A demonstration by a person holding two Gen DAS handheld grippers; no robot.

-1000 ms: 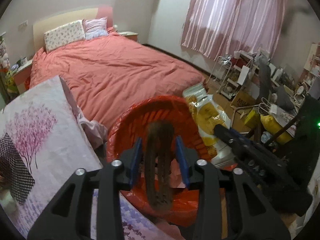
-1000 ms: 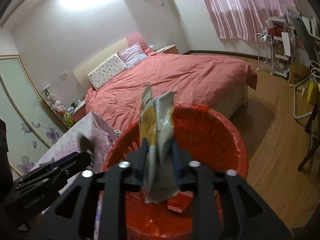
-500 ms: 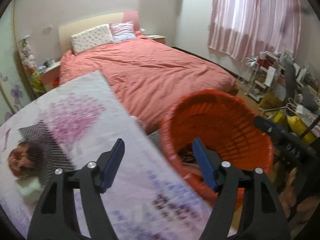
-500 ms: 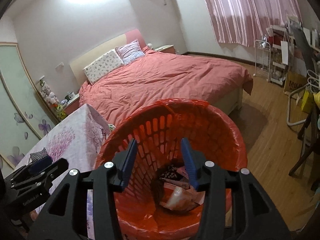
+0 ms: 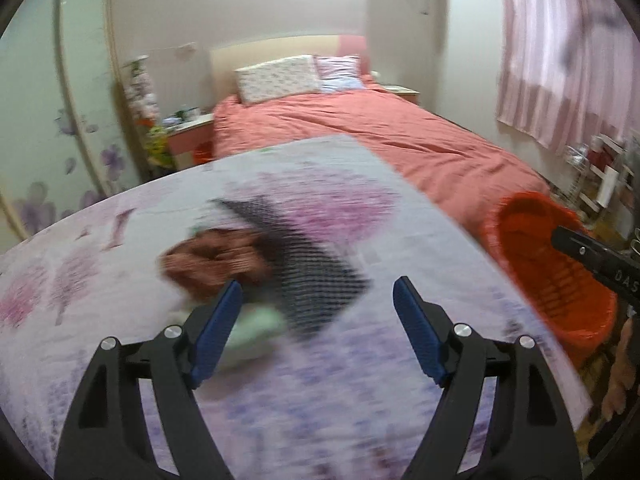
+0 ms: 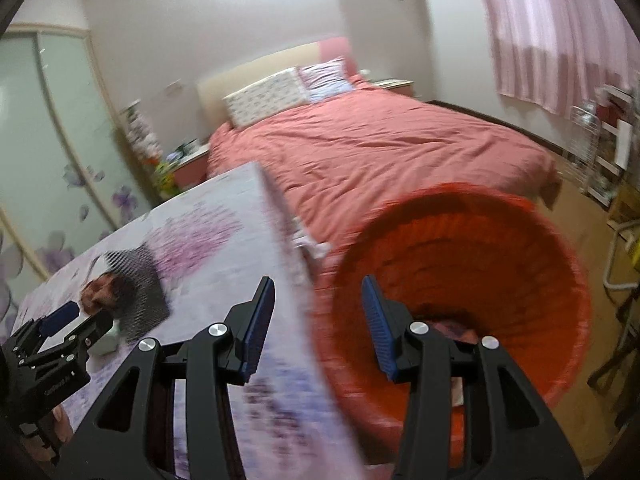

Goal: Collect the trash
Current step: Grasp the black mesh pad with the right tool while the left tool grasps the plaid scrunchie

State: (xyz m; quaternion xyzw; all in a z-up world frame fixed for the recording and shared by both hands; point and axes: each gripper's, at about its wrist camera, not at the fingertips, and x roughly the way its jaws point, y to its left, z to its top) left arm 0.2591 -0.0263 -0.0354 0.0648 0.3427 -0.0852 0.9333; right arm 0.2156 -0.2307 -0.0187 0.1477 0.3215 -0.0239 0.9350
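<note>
Broadly, the desk [image 5: 320, 380] carries brown trash [image 5: 216, 260] on a mesh; the red bin [image 6: 460, 280] sits beside it. Left hand-held gripper [image 5: 316, 328] is opening, empty; right hand-held gripper [image 6: 318, 320] stands apart, empty. Fast swinging could overshoot and snag the mesh.

**Both grippers empty, jaws apart**

The left gripper [image 5: 318, 294] points forward and downward, its blue-padded jaws opening wide with nothing between them. The right gripper [image 6: 318, 292] tilts down likewise, its jaws parted more narrowly and gripping nothing. In the left wrist view a hand [image 5: 620, 376] shows at the right edge, blurred, below the right gripper's black body.
</note>
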